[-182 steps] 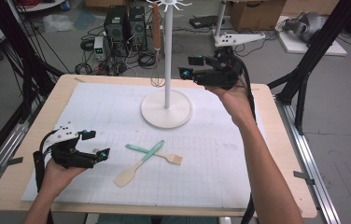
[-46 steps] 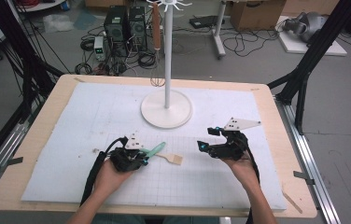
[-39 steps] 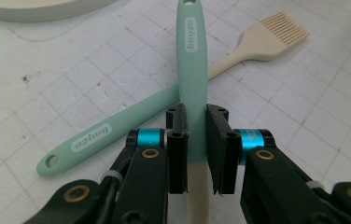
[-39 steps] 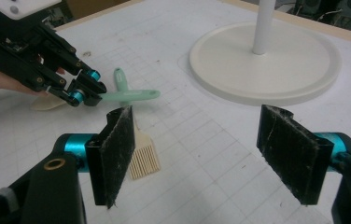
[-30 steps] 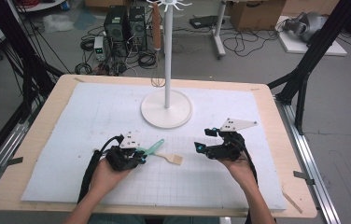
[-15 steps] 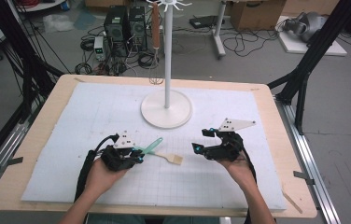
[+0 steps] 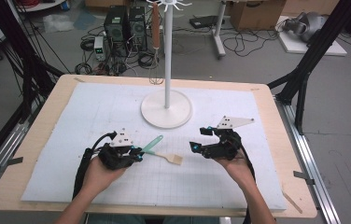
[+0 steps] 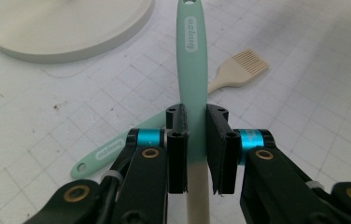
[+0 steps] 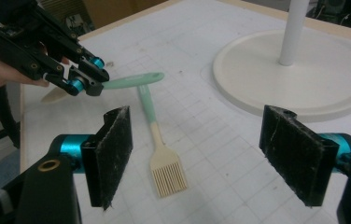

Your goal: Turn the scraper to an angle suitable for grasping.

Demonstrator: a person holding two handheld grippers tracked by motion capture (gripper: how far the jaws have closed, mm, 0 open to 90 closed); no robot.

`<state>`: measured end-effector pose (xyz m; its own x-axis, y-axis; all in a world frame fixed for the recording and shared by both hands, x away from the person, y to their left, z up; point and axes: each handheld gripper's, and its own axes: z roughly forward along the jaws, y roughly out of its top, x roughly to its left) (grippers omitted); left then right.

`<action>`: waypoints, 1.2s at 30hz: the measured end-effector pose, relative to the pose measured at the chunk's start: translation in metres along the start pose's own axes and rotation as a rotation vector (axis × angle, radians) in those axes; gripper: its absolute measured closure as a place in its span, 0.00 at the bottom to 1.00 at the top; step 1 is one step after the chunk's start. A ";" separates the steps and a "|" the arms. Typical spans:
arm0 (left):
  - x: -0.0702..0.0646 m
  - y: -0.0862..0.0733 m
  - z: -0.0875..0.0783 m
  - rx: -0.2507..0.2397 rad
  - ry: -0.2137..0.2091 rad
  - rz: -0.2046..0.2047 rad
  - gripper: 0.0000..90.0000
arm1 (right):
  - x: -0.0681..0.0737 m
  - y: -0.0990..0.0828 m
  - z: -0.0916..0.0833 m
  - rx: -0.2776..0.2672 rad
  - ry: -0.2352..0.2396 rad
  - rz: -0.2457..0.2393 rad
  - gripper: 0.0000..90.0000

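Note:
My left gripper (image 7: 138, 153) is shut on a spatula (image 8: 193, 93) with a mint handle and a cream lower part, gripping it where the two colours meet. The mint handle (image 7: 154, 142) points toward the stand. Under it on the mat lies a basting brush (image 7: 171, 158) with a mint handle and cream bristles (image 8: 243, 65). In the right gripper view the brush (image 9: 164, 172) lies ahead of my right gripper (image 9: 206, 154), and the left gripper (image 9: 71, 70) holds the spatula (image 9: 131, 80) beyond it. The right gripper (image 7: 200, 139) is open; its jaws have just been opening, with nothing between them.
A white stand with a round base (image 7: 166, 109) and a thin pole rises at the back middle of the white grid mat (image 7: 94, 112). The mat lies on a wooden table (image 7: 276, 140). Computers and cables are on the floor beyond.
Six seconds ago the left gripper was at the mat's left edge and the right one up by the stand; both have come to the utensils. The left one has closed on the spatula.

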<state>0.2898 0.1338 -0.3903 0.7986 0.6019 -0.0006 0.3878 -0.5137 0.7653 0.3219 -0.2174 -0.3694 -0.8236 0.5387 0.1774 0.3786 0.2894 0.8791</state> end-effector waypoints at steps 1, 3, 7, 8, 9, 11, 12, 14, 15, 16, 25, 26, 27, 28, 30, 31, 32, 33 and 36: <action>-0.001 0.001 0.000 0.001 0.000 -0.001 0.88 | 0.001 0.001 0.000 -0.001 0.002 0.004 0.26; 0.000 0.001 -0.001 -0.004 -0.008 0.000 0.88 | 0.004 0.004 0.000 -0.003 0.008 0.004 0.26; 0.000 0.003 -0.004 -0.017 -0.013 0.001 0.88 | 0.007 0.010 0.001 0.001 0.016 -0.004 0.24; 0.000 0.004 -0.005 -0.021 -0.016 0.004 0.88 | 0.008 0.011 0.002 0.002 0.017 -0.010 0.24; 0.000 0.004 -0.006 -0.022 -0.014 0.007 0.88 | 0.009 0.013 0.002 0.003 0.017 -0.013 0.23; -0.001 0.005 -0.007 -0.033 -0.019 0.002 0.88 | 0.011 0.015 0.004 0.004 0.023 -0.014 0.23; -0.001 0.005 -0.008 -0.035 -0.019 0.002 0.88 | 0.012 0.017 0.004 0.003 0.025 -0.018 0.23; -0.002 0.006 -0.009 -0.036 -0.018 0.007 0.88 | 0.014 0.019 0.006 0.004 0.030 -0.026 0.23; -0.002 0.006 -0.010 -0.038 -0.019 0.007 0.88 | 0.014 0.020 0.007 0.010 0.031 -0.027 0.23; -0.002 0.007 -0.010 -0.044 -0.020 0.008 0.88 | 0.015 0.021 0.007 0.012 0.033 -0.026 0.23; -0.003 0.011 -0.014 -0.060 -0.032 0.011 0.88 | 0.020 0.026 0.013 0.014 0.045 -0.018 0.23; -0.002 0.010 -0.015 -0.061 -0.033 0.013 0.88 | 0.020 0.026 0.014 0.017 0.048 -0.020 0.23; -0.003 0.010 -0.015 -0.064 -0.033 0.012 0.88 | 0.020 0.026 0.015 0.017 0.050 -0.021 0.23; -0.003 0.010 -0.015 -0.065 -0.032 0.011 0.88 | 0.021 0.027 0.015 0.016 0.050 -0.019 0.23; -0.003 0.010 -0.015 -0.068 -0.035 0.012 0.88 | 0.021 0.028 0.017 0.018 0.053 -0.020 0.23; -0.003 0.011 -0.015 -0.067 -0.036 0.010 0.88 | 0.022 0.028 0.017 0.017 0.054 -0.018 0.23; -0.003 0.011 -0.015 -0.069 -0.035 0.007 0.88 | 0.022 0.029 0.018 0.018 0.057 -0.021 0.23; -0.003 0.011 -0.015 -0.068 -0.039 0.009 0.88 | 0.022 0.029 0.019 0.018 0.060 -0.022 0.23; -0.004 0.011 -0.014 -0.067 -0.047 0.018 0.88 | 0.023 0.029 0.023 0.028 0.067 -0.024 0.23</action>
<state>0.2843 0.1341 -0.3727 0.8266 0.5626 -0.0153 0.3425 -0.4813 0.8069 0.3235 -0.1780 -0.3501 -0.8588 0.4773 0.1864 0.3692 0.3242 0.8710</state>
